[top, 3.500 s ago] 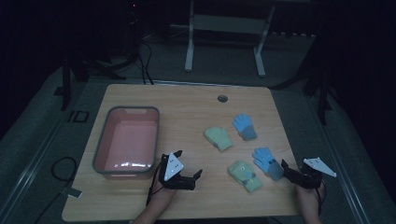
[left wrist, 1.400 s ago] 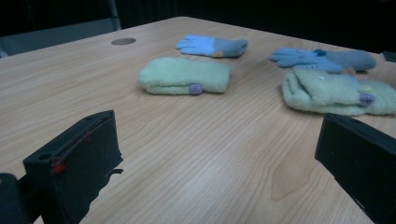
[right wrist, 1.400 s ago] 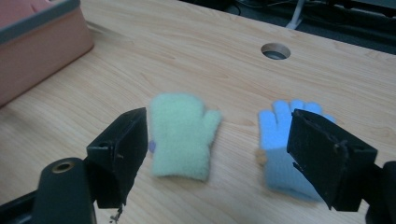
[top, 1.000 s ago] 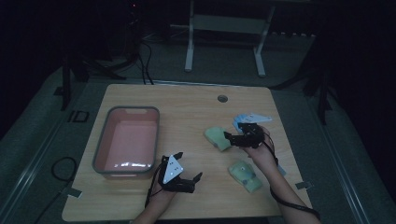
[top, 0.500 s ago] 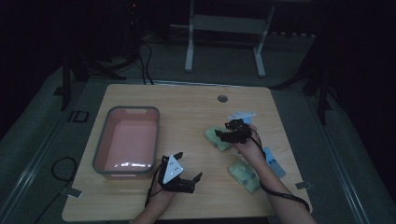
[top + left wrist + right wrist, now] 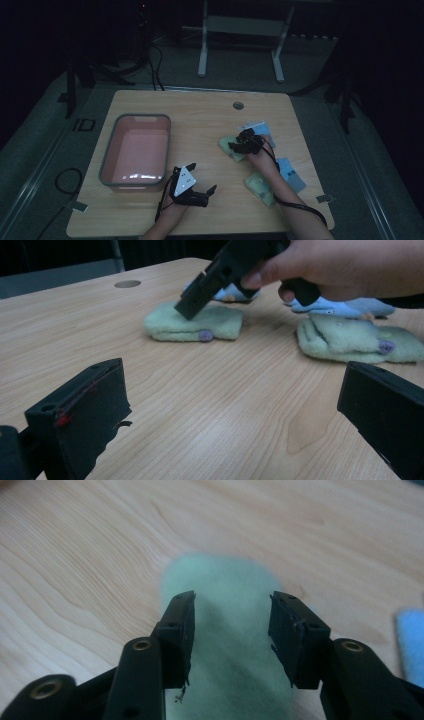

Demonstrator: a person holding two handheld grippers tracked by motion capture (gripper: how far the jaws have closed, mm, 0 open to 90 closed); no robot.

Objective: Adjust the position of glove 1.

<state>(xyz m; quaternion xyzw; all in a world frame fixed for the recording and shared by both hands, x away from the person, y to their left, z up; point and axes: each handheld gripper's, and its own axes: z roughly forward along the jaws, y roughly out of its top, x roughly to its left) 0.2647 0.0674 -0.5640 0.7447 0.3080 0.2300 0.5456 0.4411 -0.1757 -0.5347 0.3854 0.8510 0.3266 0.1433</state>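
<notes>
**A:** 2 grippers on the wooden table (image 6: 200, 115) right now. Where's the right gripper (image 6: 239, 146) sitting relative to the pink tub (image 6: 109, 150)?

**B:** Well off to the tub's right, across a stretch of bare wood. It's down over the green sock (image 6: 229, 145), the one closest to the tub out of the whole sock bunch. In the right gripper view the right gripper (image 6: 231, 625) has its jaws about half open with that green sock (image 6: 220, 595) running right up the gap between them. They've just been closing in, but the pads aren't squeezing the fabric yet, there's a sliver of space on each side.

**A:** And from the other side?

**B:** In the left gripper view the right gripper (image 6: 186, 307) comes down at a slant, tip resting on the sock's (image 6: 195, 322) top edge. Sock's folded flat on the table with a small purple dot on its near edge.

**A:** Other socks?

**B:** 1 more green sock (image 6: 260, 187) nearer the person, farther from the tub, and 2 blue ones, a blue sock (image 6: 292, 175) beside that green one and another blue sock (image 6: 260, 128) just behind the gripper.

**A:** Left gripper?

**B:** Left gripper (image 6: 202, 192) hangs just off the tub's near right corner, jaws spread wide, nothing in them.
</notes>
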